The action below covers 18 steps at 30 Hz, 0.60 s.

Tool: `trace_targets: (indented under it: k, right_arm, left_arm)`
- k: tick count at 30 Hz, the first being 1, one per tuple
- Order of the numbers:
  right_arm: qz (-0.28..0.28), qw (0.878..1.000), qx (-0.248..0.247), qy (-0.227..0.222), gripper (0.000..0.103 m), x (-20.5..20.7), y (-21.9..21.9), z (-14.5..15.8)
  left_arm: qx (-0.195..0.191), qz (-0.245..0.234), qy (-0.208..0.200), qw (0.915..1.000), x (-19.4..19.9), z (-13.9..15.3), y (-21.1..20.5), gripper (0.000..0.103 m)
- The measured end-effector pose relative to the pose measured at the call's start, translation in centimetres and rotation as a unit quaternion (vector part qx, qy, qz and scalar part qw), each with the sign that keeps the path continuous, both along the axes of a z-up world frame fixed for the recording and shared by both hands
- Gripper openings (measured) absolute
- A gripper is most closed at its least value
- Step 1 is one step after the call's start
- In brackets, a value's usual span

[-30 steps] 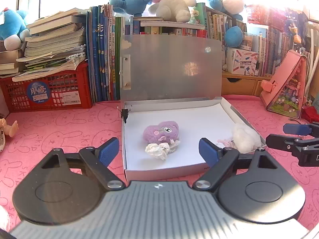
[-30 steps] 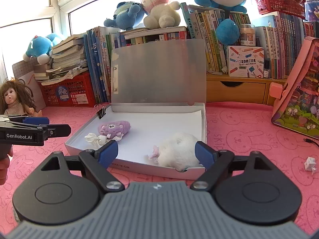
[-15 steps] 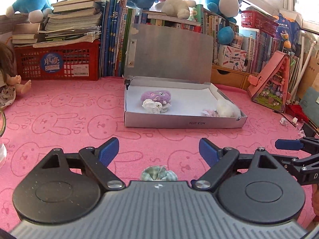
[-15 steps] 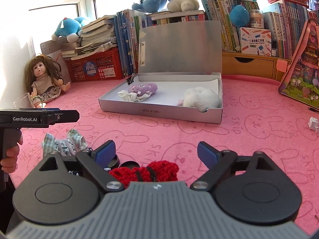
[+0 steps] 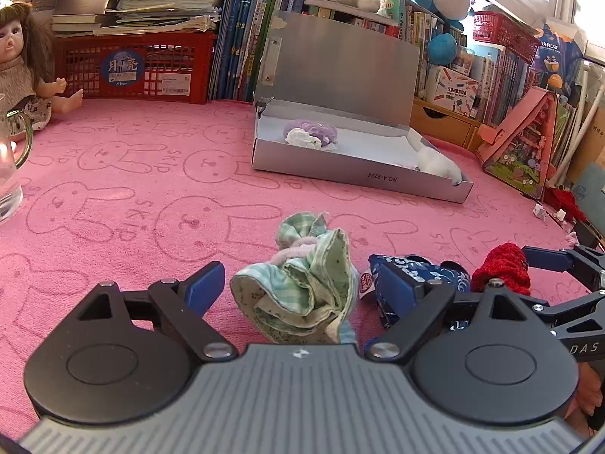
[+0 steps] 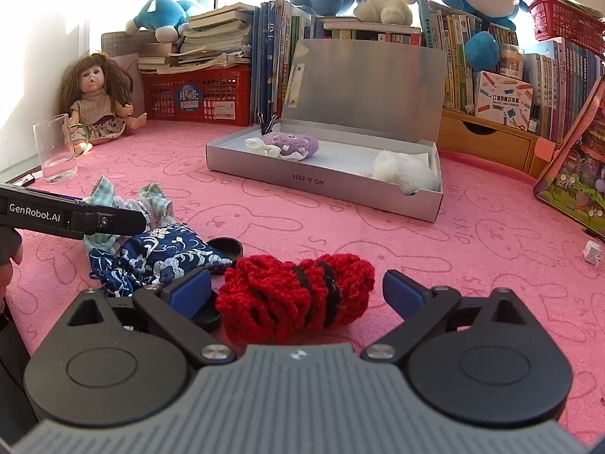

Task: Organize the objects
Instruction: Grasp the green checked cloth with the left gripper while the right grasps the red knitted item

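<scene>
My left gripper (image 5: 302, 289) is open around a green checked cloth scrunchie (image 5: 302, 287) lying on the pink mat. My right gripper (image 6: 297, 295) is open around a red knitted piece (image 6: 295, 295) on the mat. A blue patterned cloth pouch (image 6: 159, 253) lies between the two items; it also shows in the left wrist view (image 5: 423, 276). Farther back stands an open grey box (image 6: 321, 185) holding a purple plush (image 6: 293, 143), a crumpled white tissue (image 6: 261, 146) and a white fluffy toy (image 6: 402, 170).
A clear glass (image 6: 55, 147) and a doll (image 6: 94, 102) stand at the far left. A red crate (image 6: 196, 94), books and plush toys line the back. A black round lid (image 6: 225, 247) lies by the pouch. A pink toy house (image 5: 522, 143) leans at right.
Both grippers have pulled back from the box and dropped low over the near mat. The green scrunchie now sits between the left fingers, the red knitted piece between the right fingers.
</scene>
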State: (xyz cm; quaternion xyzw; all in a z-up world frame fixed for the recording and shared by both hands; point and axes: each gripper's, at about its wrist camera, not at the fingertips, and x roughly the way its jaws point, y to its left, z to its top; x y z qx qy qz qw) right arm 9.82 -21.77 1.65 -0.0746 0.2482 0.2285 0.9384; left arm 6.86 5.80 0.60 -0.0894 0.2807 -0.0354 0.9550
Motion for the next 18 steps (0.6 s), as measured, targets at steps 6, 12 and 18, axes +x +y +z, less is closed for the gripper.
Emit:
trace_targets:
  k: [6, 12, 18]
  right_arm:
    - [0.004, 1.0, 0.0, 0.016, 0.101, 0.4, 0.1, -0.4]
    - [0.004, 1.0, 0.002, 0.029, 0.101, 0.7, 0.2, -0.6]
    - [0.003, 1.0, 0.005, 0.029, 0.101, 0.6, 0.1, -0.6]
  left_arm:
    - [0.01, 0.01, 0.002, 0.9999, 0.3, -0.8, 0.0, 0.091]
    - [0.048, 0.014, -0.007, 0.9987, 0.2, -1.3, -1.1, 0.091]
    - [0.045, 0.021, -0.009, 0.9987, 0.2, -1.3, -1.1, 0.09]
